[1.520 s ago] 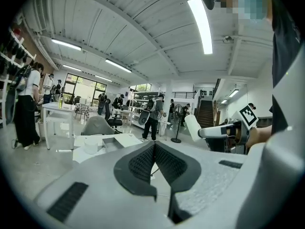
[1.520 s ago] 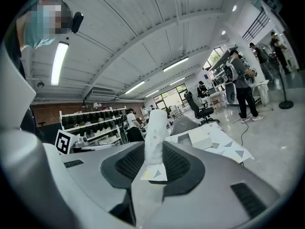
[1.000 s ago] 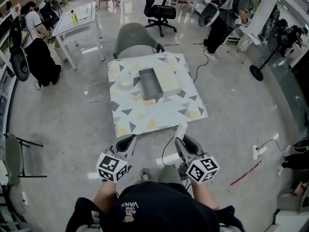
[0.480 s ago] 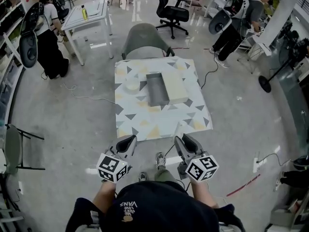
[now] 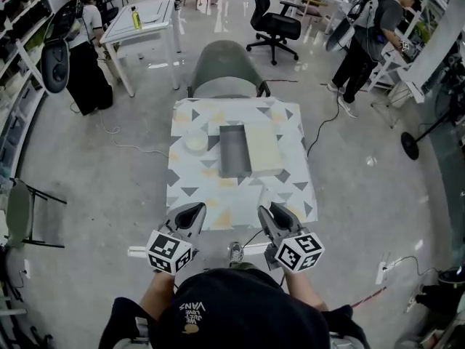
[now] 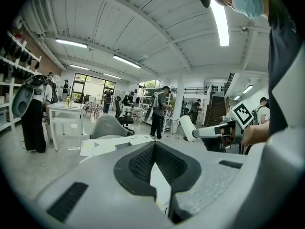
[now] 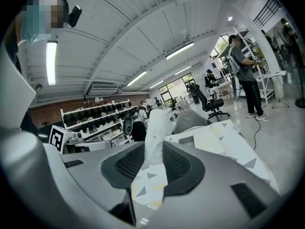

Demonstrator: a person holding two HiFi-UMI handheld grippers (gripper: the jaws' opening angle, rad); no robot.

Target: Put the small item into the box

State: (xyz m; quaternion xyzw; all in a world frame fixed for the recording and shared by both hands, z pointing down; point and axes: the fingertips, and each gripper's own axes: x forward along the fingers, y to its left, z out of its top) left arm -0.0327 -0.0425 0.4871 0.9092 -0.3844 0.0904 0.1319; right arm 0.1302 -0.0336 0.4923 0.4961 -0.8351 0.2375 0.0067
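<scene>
My right gripper is shut on a small white cylindrical item, which stands up between its pads; the left gripper view shows the same white item sticking out of that gripper. My left gripper is shut with nothing in it, its pads meeting at the tips. Both grippers hang just short of the near edge of the patterned table. An open grey box lies in the table's middle, with its cream lid flat along its right side.
A round white object lies left of the box. A grey chair stands at the table's far side. Cables run over the floor on the right. Several people stand further off, beside white desks and a black office chair.
The table has come nearer to both grippers and now lies just past their tips. The right gripper still holds the white item, and both jaws stand as before.
</scene>
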